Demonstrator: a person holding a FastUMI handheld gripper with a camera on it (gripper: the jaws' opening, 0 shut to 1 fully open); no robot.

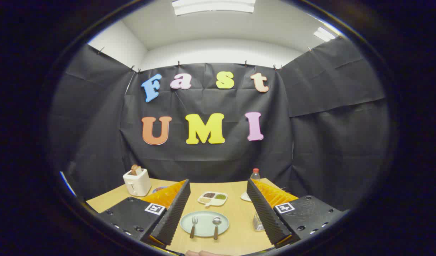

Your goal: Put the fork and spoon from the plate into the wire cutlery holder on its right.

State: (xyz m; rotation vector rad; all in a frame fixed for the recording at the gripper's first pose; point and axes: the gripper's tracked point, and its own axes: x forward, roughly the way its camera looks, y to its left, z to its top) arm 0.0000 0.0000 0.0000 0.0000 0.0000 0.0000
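Observation:
A pale green plate (204, 217) lies on the wooden table, in the gap between my fingers and a little ahead of them. On it rest a fork (193, 226) to the left and a spoon (216, 226) to the right, both with handles toward me. The wire cutlery holder (257, 222) stands just right of the plate, partly hidden behind my right finger (266, 211). My gripper (218, 209) is open, high above the table, with nothing between its fingers.
A white toaster (137, 181) with a slice of bread stands at the back left. Beyond the plate sits a divided dish (212, 198) of grains. A clear bottle (255, 175) with a red cap and a small white saucer (244, 196) sit at the back right.

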